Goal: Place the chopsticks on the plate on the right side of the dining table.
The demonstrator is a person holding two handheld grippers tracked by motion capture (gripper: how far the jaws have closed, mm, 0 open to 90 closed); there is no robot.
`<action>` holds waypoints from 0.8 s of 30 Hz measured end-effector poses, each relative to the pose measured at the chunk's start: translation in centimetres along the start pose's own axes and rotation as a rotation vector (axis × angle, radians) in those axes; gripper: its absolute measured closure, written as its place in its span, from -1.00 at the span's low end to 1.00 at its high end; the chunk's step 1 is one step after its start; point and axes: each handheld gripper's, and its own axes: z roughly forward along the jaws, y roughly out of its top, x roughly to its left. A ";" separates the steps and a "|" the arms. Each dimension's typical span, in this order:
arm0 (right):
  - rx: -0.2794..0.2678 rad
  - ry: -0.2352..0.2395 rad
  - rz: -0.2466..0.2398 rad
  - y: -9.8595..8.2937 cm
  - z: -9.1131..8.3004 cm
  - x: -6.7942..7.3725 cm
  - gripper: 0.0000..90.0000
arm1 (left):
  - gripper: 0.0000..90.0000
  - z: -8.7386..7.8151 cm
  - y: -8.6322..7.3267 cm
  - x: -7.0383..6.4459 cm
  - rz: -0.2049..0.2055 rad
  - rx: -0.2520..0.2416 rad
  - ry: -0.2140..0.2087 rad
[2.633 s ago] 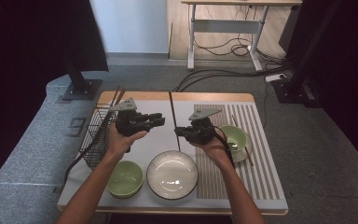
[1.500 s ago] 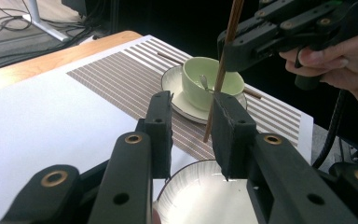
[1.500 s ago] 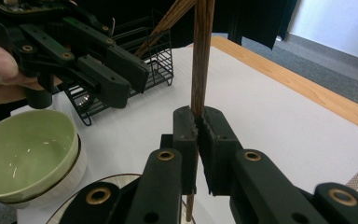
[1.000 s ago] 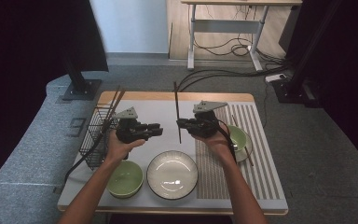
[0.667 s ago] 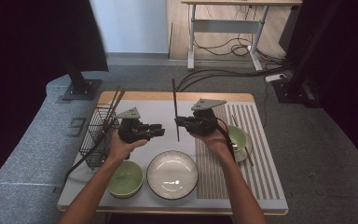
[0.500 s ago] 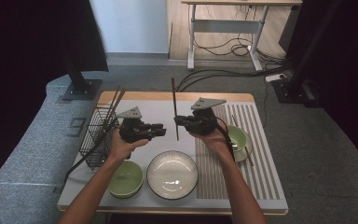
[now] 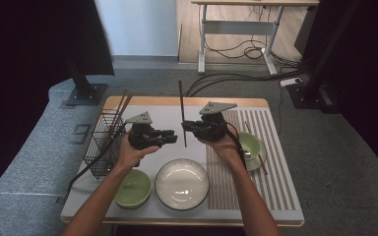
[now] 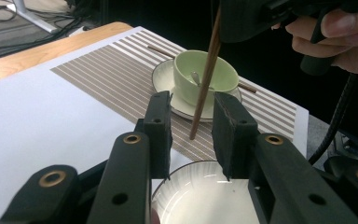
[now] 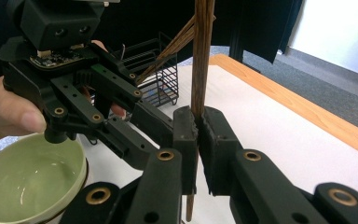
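A dark brown chopstick (image 7: 182, 110) stands upright above the table, and my right gripper (image 7: 186, 128) is shut on it near its lower end. In the right gripper view the chopstick (image 9: 201, 56) rises from between the closed jaws of my right gripper (image 9: 198, 116). My left gripper (image 7: 173, 137) is open just left of it and points at it. In the left gripper view the chopstick (image 8: 204, 88) hangs a little beyond the open jaws of my left gripper (image 8: 193, 100), apart from both.
A black wire basket (image 7: 101, 145) at the left holds more chopsticks (image 7: 118, 110). At the front are a green bowl (image 7: 133, 188) and a white bowl (image 7: 182, 183). On the striped mat (image 7: 270, 196), a green cup (image 7: 249, 144) sits on a saucer beside another chopstick (image 7: 261, 163).
The right gripper has carried the chopstick a little left, toward the left gripper. The left gripper has drifted right and nearer, so the two now stand close together.
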 end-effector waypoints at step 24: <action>-0.006 0.010 0.002 0.2 0.6 0.4 0.88 | 0.50 1.1 0.0 0.0 0.011 0.025 -0.004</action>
